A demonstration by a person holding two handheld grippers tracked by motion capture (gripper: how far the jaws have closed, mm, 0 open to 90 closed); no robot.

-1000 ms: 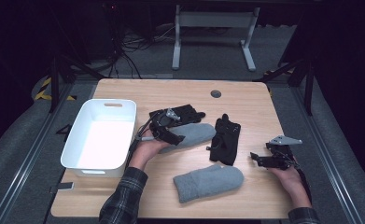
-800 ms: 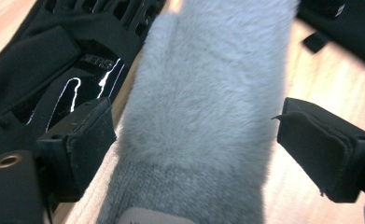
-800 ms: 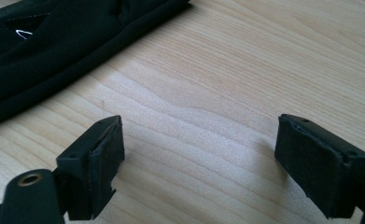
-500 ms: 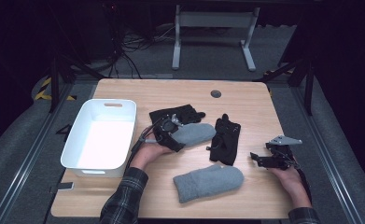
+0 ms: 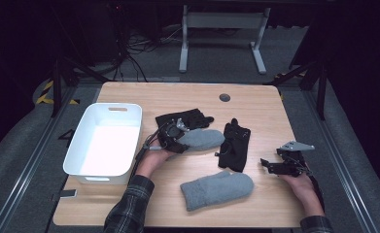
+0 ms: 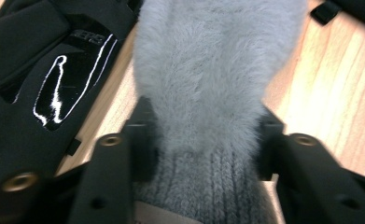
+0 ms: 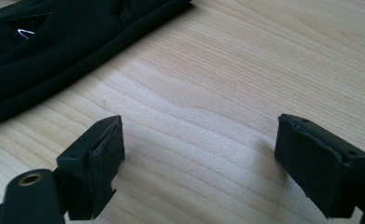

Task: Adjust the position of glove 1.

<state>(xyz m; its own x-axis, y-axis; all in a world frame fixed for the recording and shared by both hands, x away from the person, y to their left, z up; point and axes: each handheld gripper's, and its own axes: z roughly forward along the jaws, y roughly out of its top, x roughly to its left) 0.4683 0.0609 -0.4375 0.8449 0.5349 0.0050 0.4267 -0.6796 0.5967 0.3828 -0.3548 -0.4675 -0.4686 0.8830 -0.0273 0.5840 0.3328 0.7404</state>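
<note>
The person's left forearm, in a plaid sleeve, comes up from the near edge of the desk (image 5: 255, 102) and angles toward its middle, the hand wrapped under the left claw (image 5: 181, 142), which lies low and level over the wood and points to the right. Its jaws have just been closing, and they now press in on the knitted cuff of a grey mitten (image 6: 203, 88); in the left gripper view the ribbed cuff bulges between the two black pads while the fluffy body runs away from them. That mitten lies near the middle of the desk, just right of the white bin (image 5: 83, 145), its cuff end overlapping the edge of a black glove (image 5: 185, 119) that lies behind it. A second black glove (image 5: 235, 144) lies just to its right, and a second grey mitten (image 5: 216, 189) sits nearer the person, well apart from the claw. The right forearm reaches in from the lower right corner, the hand resting near the desk's right edge with the right claw (image 5: 271, 166) aimed left toward the second black glove. Its jaws stand wide apart with bare wood between them.
</note>
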